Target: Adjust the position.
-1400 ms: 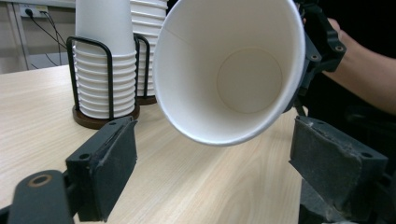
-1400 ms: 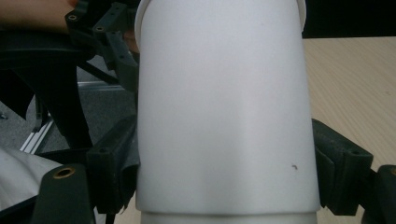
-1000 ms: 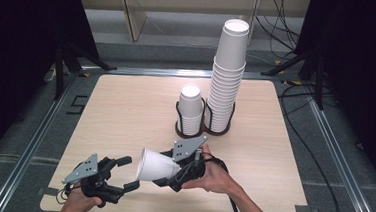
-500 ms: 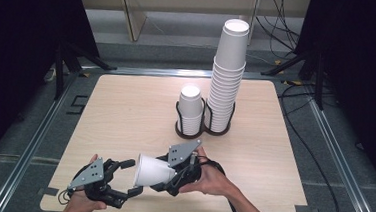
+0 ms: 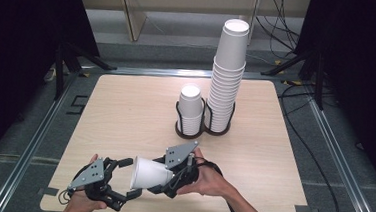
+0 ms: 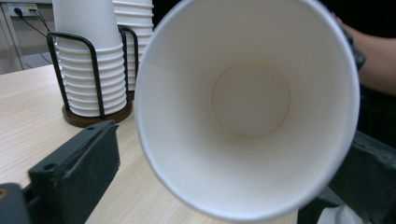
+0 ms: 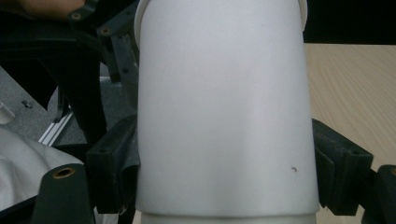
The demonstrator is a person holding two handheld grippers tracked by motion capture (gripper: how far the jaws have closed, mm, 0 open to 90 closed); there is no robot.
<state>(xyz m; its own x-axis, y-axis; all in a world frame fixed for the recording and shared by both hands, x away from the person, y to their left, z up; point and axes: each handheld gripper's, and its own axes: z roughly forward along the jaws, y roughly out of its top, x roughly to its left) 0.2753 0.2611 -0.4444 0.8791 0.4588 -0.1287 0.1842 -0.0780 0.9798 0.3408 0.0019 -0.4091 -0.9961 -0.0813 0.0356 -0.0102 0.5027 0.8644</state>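
Right tongs [image 5: 163, 180] clenched on white paper cup [image 5: 148, 174], held sideways above tabletop [image 5: 125, 111]; left tongs [image 5: 130, 177] just opened, released, jaws flanking cup's rim.

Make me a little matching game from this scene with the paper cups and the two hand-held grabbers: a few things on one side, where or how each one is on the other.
Things:
1. single paper cup
2. tall cup stack
3. short cup stack
4. left gripper

States:
A. jaws open around the single cup's rim
B. lying sideways, clamped by the right gripper
C. in the left ring of the black wire holder
D. towering in the holder's right ring

Pairs: 1-B, 2-D, 3-C, 4-A
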